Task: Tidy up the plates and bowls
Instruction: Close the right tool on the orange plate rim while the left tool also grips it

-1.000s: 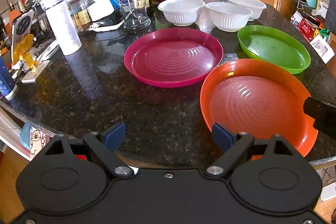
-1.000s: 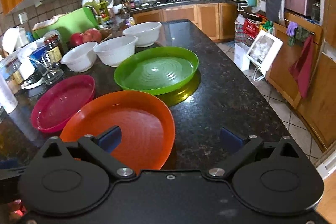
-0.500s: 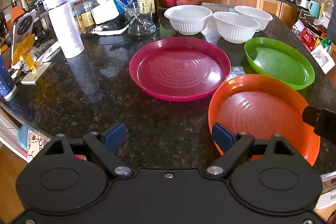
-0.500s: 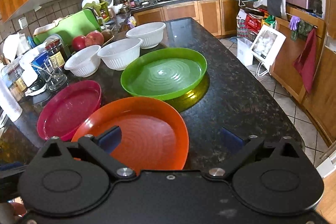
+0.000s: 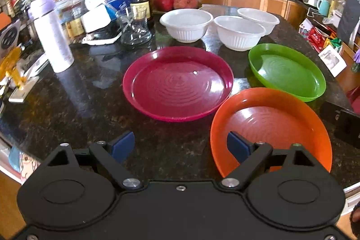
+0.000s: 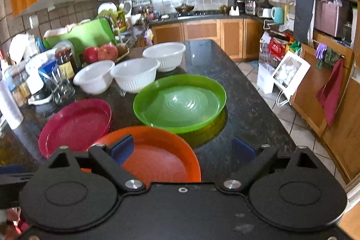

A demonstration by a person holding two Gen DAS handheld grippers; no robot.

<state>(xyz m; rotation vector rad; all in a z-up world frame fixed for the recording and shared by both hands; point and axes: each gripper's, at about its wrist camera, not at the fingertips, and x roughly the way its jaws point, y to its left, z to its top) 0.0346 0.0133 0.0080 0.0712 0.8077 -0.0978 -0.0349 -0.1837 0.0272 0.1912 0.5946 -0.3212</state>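
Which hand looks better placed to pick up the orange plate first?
Probably the left: the left gripper stands open with one finger over the orange plate's near rim, while the right gripper straddles its far edge.

Orange plate (image 5: 281,123), magenta plate (image 5: 177,84), green plate (image 5: 288,71) apart on counter, three white bowls (image 5: 238,34) behind

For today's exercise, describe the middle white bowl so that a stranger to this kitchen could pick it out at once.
Start at the dark granite counter. Behind the green plate stands a row of three white ribbed bowls. The middle bowl is the one with a white bowl on each side, and it sits nearest the green plate's rim.
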